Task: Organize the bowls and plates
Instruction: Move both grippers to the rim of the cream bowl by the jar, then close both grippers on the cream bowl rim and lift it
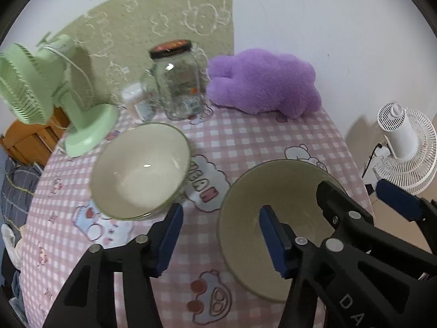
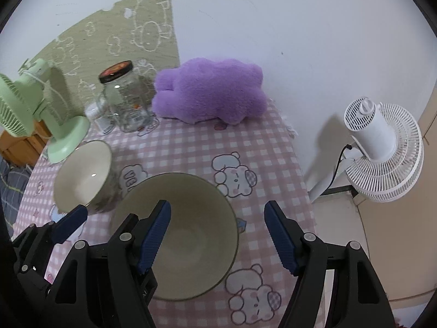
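Our left claw [image 1: 221, 235] gapes empty, the smaller bowl [image 1: 140, 170] just ahead-left; our right claw [image 2: 217, 235] straddles the larger bowl [image 2: 180, 232] rim, unclamped; we judge both ceramic: stiff, slick, breakable; pinch rims.

Pink-check cloth [image 2: 191, 147], purple plush [image 2: 210, 93]

Both fisheye views are evenly and softly lit, moderately bright, with a pale wall [image 2: 300, 41] slightly washed out. Straight lines bow strongly toward the frame edges, and a black vignette fills the corners. Soft shadows fall behind the green fan [image 1: 41, 87] and left of the white fan [image 2: 382, 147] (light apparently from the near right). A small glint marks the smaller bowl [image 1: 142, 169]; outlines are mildly blurred throughout.
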Tool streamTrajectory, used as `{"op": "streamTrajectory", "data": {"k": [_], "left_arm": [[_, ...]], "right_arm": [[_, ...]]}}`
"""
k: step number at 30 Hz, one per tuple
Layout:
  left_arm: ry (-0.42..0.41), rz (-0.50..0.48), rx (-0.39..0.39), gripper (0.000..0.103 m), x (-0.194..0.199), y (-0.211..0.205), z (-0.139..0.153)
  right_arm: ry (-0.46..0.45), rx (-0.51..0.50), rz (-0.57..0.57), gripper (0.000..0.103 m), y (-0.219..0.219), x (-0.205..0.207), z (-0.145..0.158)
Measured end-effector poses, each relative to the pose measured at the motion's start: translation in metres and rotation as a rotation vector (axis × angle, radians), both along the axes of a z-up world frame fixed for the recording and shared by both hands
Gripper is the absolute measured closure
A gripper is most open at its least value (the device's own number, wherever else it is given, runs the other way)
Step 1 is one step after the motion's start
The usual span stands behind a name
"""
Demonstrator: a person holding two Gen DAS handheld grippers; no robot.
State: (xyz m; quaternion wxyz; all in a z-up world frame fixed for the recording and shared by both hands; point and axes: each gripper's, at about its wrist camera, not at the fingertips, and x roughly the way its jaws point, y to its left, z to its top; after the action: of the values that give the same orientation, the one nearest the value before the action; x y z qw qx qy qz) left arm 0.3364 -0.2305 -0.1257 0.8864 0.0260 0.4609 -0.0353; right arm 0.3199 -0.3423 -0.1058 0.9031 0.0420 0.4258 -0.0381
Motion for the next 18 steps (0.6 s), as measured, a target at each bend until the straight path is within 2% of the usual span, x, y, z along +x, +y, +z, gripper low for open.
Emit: {"op": "streamTrajectory", "data": {"k": [4,10,13,15,18], "left_arm": [[0.046,-0.002,-0.018,0.057,0.01,-0.005,-0.016],[0.068,-0.01,-0.006,0.071,0.017,-0.012,-0.028],[0.071,0.0,0.012,0.076,0.018,-0.013,-0.031],[0.069,0.003,0.021,0.08,0.018,-0.013,-0.03],[0.074,0.003,0.014,0.08,0.02,-0.01,-0.032]], "right_arm": [[0.027,0.018,-0.009,0.043,-0.005,0.009,-0.013],[0.061,0.047,-0.03,0.058,-0.01,0.018,-0.03],[0.073,0.058,-0.039,0.067,-0.013,0.021,-0.035],[0.086,0.074,-0.037,0.079,-0.014,0.023,-0.038],[0.087,0.074,-0.031,0.079,-0.012,0.025,-0.039]]}}
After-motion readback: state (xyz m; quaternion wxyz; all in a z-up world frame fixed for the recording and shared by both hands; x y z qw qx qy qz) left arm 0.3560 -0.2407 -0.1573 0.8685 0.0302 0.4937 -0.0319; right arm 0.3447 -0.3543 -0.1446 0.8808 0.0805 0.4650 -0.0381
